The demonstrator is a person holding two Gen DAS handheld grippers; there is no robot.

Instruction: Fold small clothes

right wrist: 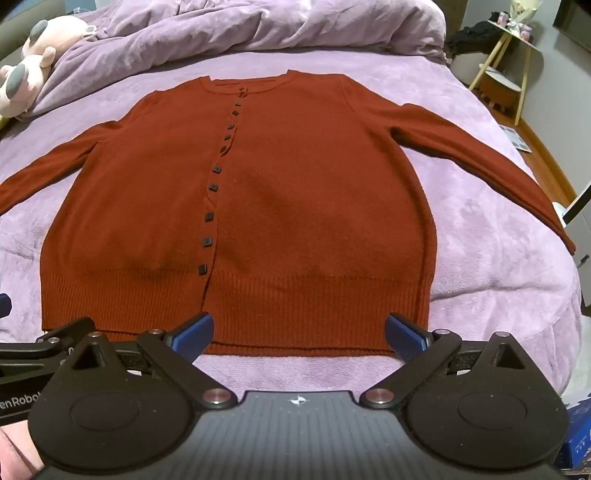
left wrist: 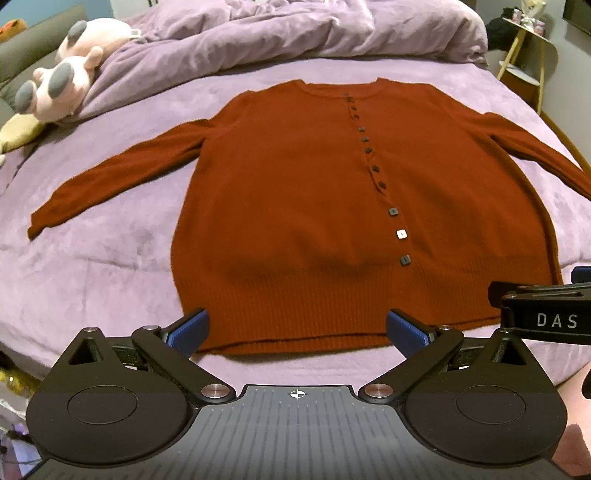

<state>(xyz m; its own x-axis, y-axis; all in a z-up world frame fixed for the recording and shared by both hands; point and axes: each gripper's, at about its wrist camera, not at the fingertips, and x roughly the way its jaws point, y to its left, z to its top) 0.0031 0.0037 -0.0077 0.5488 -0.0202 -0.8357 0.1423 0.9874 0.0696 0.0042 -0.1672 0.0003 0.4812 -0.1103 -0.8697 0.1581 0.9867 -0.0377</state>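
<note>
**Rust cardigan spread flat on the lilac bed, both tongs released**

Black plastic linkage arms and two ribbed blue pads [left wrist: 188, 330] fill the bottom of the left wrist view: the left gripper [left wrist: 295, 332] stands spread wide, nothing between its pads, hovering just over the ribbed hem of the rust-red knitted button-front cardigan [left wrist: 295, 206]. That cardigan lies flat and face up on the fuzzy lilac fleece bedspread [left wrist: 110, 258], both sleeves stretched outward, neckline at the far end. I count eleven small square dark buttons [left wrist: 393, 211] down its placket, one of them catching the light and looking pale. Behind it a rumpled lilac duvet [left wrist: 295, 33] is heaped, and a pink plush toy with grey paws [left wrist: 70, 77] lies at the far left. At the right edge, part of the other black tool shows.

From the right wrist view, the right gripper [right wrist: 299, 332] is likewise released, its two blue pads [right wrist: 404, 334] wide apart above the same hem, gripping nothing. The cardigan [right wrist: 314, 184] fills the middle of the bedspread [right wrist: 498, 258]. A yellow-legged side table [right wrist: 506, 55] stands beyond the bed's right corner.
</note>
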